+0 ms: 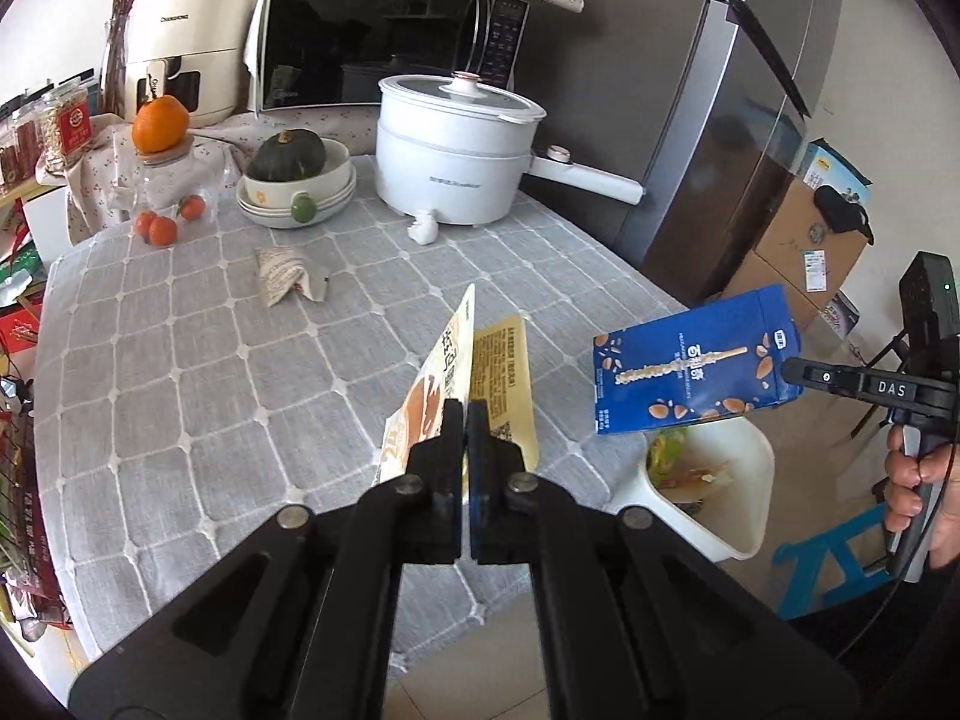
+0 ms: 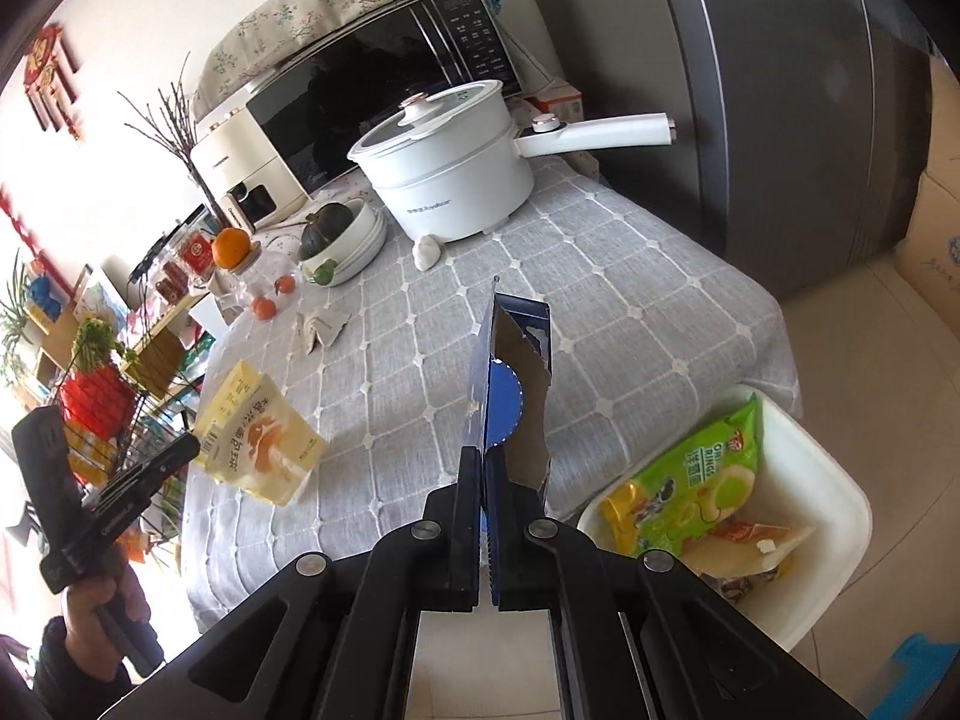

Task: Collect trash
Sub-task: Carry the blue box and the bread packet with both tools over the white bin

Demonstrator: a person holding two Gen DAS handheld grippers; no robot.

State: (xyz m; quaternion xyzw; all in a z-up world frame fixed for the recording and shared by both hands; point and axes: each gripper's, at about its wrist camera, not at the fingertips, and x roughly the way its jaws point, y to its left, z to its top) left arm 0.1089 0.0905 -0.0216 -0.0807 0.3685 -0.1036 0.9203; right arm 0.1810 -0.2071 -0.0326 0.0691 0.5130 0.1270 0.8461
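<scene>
The left gripper [image 1: 465,420] is clamped tight on the near edge of a yellow snack bag [image 1: 480,372] held above the grey tablecloth [image 1: 210,390], and the right gripper [image 2: 483,468] pinches one torn wall of a blue carton [image 2: 510,372] near the table's right edge. Both look empty, light and easily crushed, so an edge pinch seems enough. The white bin [image 2: 828,480], low at the right, already holds a green wrapper [image 2: 702,492] and other packets; a crumpled paper [image 1: 288,276] lies farther off.
</scene>
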